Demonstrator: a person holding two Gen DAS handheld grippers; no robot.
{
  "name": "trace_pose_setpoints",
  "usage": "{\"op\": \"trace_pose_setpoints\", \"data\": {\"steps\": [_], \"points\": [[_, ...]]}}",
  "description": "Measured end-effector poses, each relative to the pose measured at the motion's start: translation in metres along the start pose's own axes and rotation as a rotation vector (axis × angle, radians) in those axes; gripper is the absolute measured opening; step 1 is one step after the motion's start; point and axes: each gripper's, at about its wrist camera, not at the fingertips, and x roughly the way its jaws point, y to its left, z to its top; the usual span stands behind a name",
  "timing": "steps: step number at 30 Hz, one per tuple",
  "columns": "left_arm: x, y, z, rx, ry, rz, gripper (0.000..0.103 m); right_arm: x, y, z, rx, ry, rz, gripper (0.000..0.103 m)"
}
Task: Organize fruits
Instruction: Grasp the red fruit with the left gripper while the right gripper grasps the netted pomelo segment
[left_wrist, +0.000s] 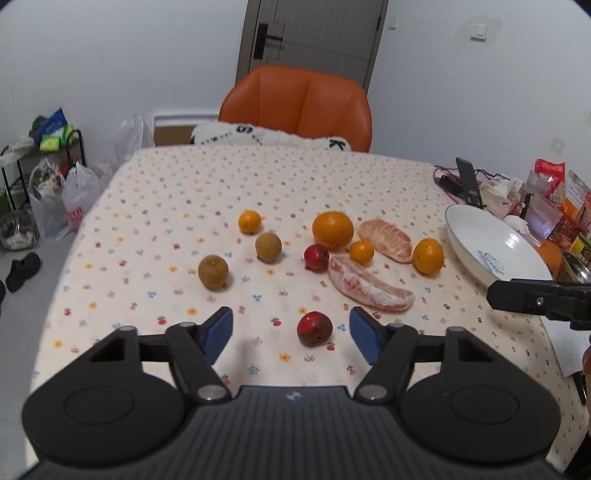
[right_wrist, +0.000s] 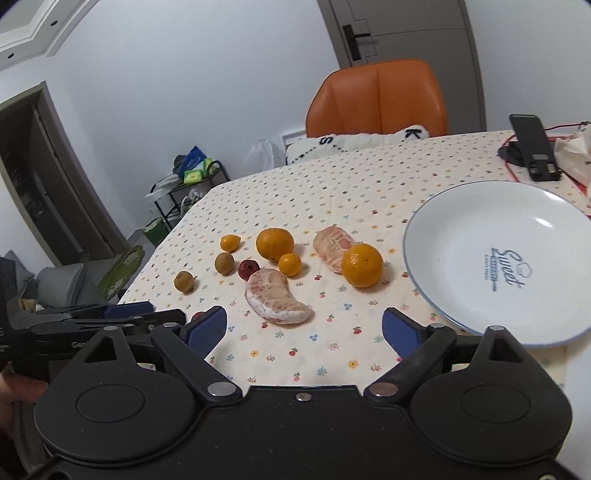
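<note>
Fruits loose on the desk (right_wrist: 332, 177) beside the white plate (right_wrist: 461, 295); both hand-held grippers spread, holding nothing.

Left hand-held gripper (left_wrist: 291, 334): jaws wide apart above the desk, a red fruit (left_wrist: 314, 328) lying between the fingertips, untouched. Right hand-held gripper (right_wrist: 304, 328): jaws wide apart, nearest the plate's left rim. Near pomelo segment (right_wrist: 277, 297): left of the plate, long axis running from far-left to near-right, curved. Far pomelo segment (right_wrist: 332, 247): touching an orange (right_wrist: 362, 265) just left of the plate. Plate writing: "Sweet"; smaller lines unreadable.

Fruits (left_wrist: 332, 229) lie scattered beside empty white plate (right_wrist: 461, 236).
</note>
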Motion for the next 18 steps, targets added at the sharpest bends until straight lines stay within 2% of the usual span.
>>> {"op": "trace_pose_setpoints", "data": {"steps": [4, 9, 11, 13, 15, 18], "points": [[0.013, -0.002, 0.0, 0.003, 0.02, -0.01, 0.062, 0.013, -0.004, 0.003, -0.005, 0.03, 0.012, 0.082], [0.029, -0.002, -0.001, -0.011, 0.057, -0.034, 0.043, 0.028, -0.005, 0.007, -0.017, 0.055, 0.024, 0.081], [0.034, -0.002, -0.001, -0.015, 0.072, -0.042, 0.039, 0.034, -0.005, 0.008, -0.02, 0.062, 0.027, 0.081], [0.035, -0.002, -0.001, -0.002, 0.065, -0.037, 0.033, 0.041, -0.005, 0.009, -0.023, 0.068, 0.035, 0.081], [0.036, -0.002, -0.001, 0.011, 0.063, -0.026, 0.023, 0.047, -0.003, 0.009, -0.028, 0.075, 0.043, 0.081], [0.036, 0.001, 0.0, 0.013, 0.064, -0.024, 0.023, 0.058, 0.001, 0.01, -0.035, 0.09, 0.053, 0.081]]}}
